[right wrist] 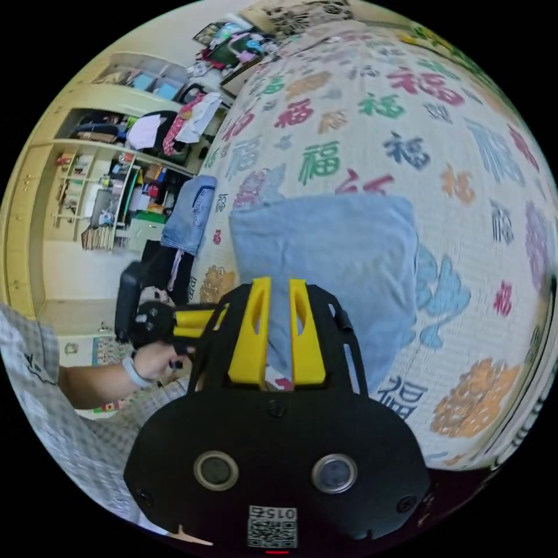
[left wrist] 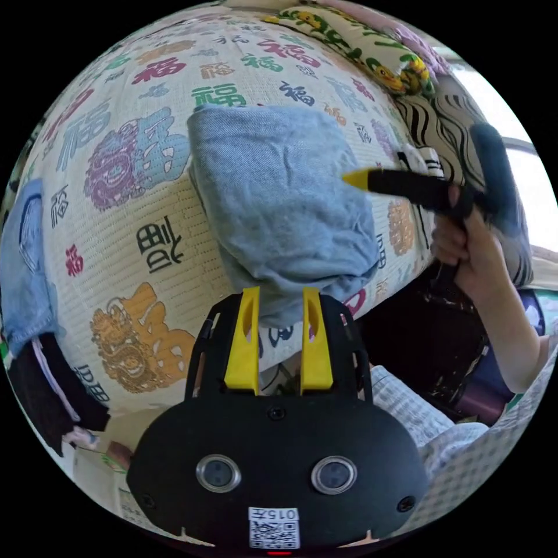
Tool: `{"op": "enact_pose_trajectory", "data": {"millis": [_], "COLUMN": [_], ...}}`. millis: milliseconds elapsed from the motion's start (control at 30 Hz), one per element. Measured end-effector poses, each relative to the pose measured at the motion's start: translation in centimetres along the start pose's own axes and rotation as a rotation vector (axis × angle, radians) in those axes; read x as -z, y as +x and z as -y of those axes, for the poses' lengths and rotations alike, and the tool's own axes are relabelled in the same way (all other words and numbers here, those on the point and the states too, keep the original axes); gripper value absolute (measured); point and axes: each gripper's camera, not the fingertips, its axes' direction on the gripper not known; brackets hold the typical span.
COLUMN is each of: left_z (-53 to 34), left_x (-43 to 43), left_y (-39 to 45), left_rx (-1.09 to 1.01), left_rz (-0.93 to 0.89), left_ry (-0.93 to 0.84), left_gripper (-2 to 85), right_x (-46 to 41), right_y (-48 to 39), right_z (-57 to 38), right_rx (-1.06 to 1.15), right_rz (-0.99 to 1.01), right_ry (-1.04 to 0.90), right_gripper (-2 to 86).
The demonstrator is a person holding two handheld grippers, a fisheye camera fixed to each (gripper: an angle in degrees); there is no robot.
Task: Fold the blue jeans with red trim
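here, folded jeans (left wrist: 279, 209) near mat (left wrist: 145, 279) edge, left gripper (left wrist: 280, 299) fingers apart, right gripper (right wrist: 279, 290) fingers apart

A bedroom: patterned bed (right wrist: 407, 116), cluttered shelves (right wrist: 99, 192).

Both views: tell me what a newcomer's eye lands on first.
First, the mat under everything, covered in big coloured characters and cartoon beasts. On it lies the folded jeans, a pale blue bundle near the mat's edge, with the left claw at its near end. In the right gripper view, the right claw points at the same bundle, and cluttered shelves stand beyond the mat.
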Motion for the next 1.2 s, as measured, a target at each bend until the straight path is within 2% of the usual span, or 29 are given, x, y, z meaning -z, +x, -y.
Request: {"op": "enact_pose_trajectory", "data": {"millis": [67,200,333,433,533,633,767,900,1000,1100,1200], "left_z": [-1.1,-3.2,-5.2,-5.5,-7.1,-8.9,-9.2,-9.9,-11.0,-10.8,-8.5], "left_x": [0.5,2.6,5.3,5.6,7.7,11.2,11.9,13.8,18.0,22.0,24.0], "left_y": [-0.7,-3.1,-4.4,-5.4,-6.9,-7.5,-8.6,-10.1,-10.5,-11.1,-11.7], "left_rx": [0.068,0.251,0.346,0.345,0.377,0.383,0.415,0.443,0.383,0.298,0.220], "left_rz": [-0.019,-0.127,-0.132,-0.187,-0.307,-0.312,-0.301,-0.404,-0.382,-0.395,-0.416], "left_ry": [0.019,0.102,0.193,0.165,0.246,0.313,0.264,0.210,0.232,0.297,0.312], "left_gripper": [11.3,11.4,11.2,6.5,0.7,-0.1,0.8,6.0,10.8,12.6,14.2], "right_x": [-0.2,-1.6,-7.0,-7.6,-7.2,-6.9,-8.6,-6.8,-2.0,3.3,6.4], "right_y": [-3.2,-8.1,-11.3,-12.4,-13.2,-13.5,-12.8,-12.9,-11.3,-6.9,-0.4], "right_z": [4.8,10.5,14.3,15.7,17.6,19.5,21.0,21.6,21.0,18.6,15.3], "right_rx": [0.088,0.279,0.415,0.464,0.472,0.438,0.350,0.366,0.314,0.194,-0.028], "right_rz": [-0.117,-0.130,-0.201,-0.275,-0.304,-0.308,-0.278,-0.213,-0.175,-0.137,-0.085], "right_ry": [-0.005,-0.037,-0.378,-0.419,-0.428,-0.402,-0.432,-0.397,-0.293,-0.173,-0.123], "right_gripper": [14.7,15.8,8.7,4.6,2.9,2.1,3.4,6.4,10.9,12.5,13.8]}}
